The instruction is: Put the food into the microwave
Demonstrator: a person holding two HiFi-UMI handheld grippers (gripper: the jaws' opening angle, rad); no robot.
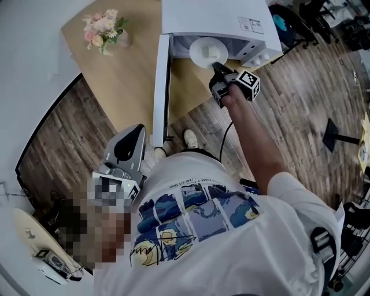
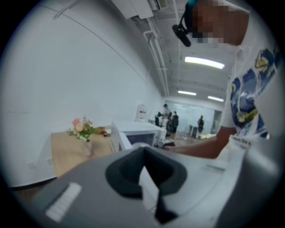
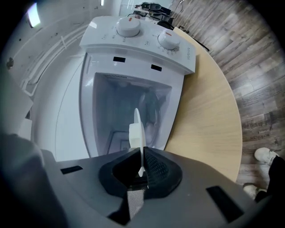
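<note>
One tan table (image 1: 127, 81), bearing microwave (image 1: 214, 17), over plank floor (image 1: 300, 87).

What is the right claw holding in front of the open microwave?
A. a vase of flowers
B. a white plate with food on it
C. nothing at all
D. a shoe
B: the right claw is shut on the edge of a white plate with a pale piece of food on it, right at the mouth of the open microwave.
</note>
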